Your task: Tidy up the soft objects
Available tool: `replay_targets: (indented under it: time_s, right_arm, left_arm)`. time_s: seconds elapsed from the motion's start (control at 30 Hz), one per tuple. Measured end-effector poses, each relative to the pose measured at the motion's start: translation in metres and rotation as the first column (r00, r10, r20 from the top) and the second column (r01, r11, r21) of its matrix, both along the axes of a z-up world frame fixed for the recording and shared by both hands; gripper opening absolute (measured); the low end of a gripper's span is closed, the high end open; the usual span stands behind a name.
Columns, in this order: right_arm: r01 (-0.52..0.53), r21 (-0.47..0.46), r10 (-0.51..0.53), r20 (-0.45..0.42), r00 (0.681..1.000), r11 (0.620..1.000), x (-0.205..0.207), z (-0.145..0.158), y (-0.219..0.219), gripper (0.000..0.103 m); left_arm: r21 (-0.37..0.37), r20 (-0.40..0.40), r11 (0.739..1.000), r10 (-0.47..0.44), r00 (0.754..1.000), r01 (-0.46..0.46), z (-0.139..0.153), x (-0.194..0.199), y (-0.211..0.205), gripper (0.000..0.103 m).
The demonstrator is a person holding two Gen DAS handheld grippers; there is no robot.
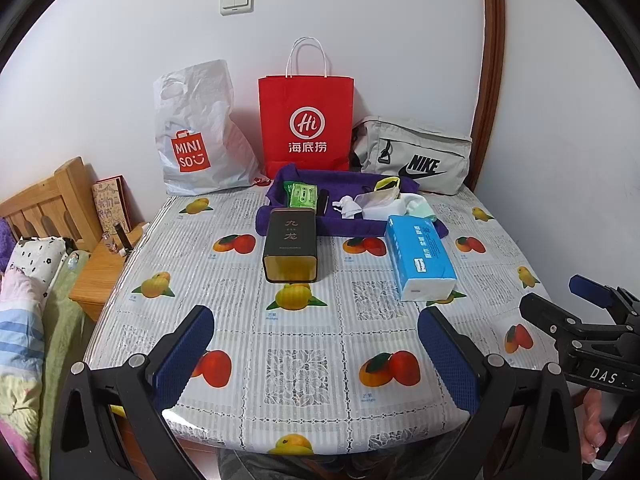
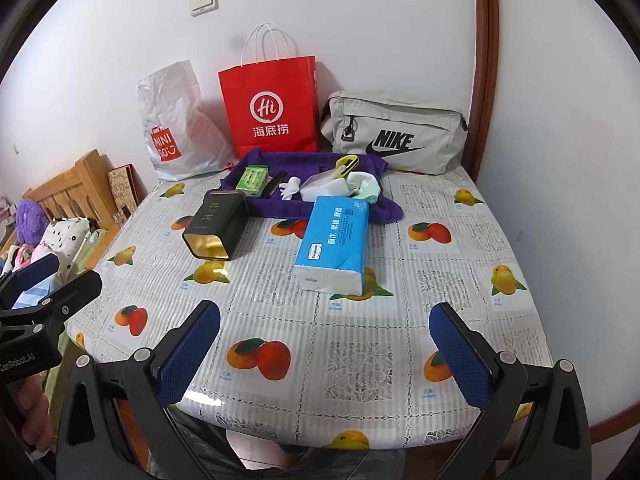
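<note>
I have the left hand-held gripper spread wide over the desk's near edge, nothing between its pads. The right hand-held gripper is spread the same way, also holding nothing. Past them, mid-desk, a dark tin lies on its side on the left, a blue tissue pack on the right. Behind both, a purple cloth carries small soft items. Three bags line the far wall.

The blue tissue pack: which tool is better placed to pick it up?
Probably the right tool. The tissue pack lies almost straight ahead of its open fingers, while from the left tool it sits off to the right, behind the dark tin.
</note>
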State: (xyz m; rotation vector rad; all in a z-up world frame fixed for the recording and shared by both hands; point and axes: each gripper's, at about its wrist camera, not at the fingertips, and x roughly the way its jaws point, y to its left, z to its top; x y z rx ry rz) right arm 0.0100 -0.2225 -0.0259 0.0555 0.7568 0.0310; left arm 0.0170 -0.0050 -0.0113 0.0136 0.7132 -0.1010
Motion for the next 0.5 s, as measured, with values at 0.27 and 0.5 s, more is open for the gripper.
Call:
replay_targets:
  time_s: [0.27,0.5]
  right_arm:
    - [0.001,0.001,-0.001,0.001,1.000,1.000,-0.0006,0.0001,0.0008,0.103]
    - [-0.001,0.001,0.001,0.001,1.000,1.000,-0.0004,0.0002,0.0005,0.103]
  left_arm:
    - [0.001,0.000,1.000,0.001,1.000,-0.001,0.0007,-0.0004,-0.0004,0.103]
    - [-0.001,0.001,1.000,0.001,1.000,-0.001,0.0006,-0.0016,-0.0005,0.103]
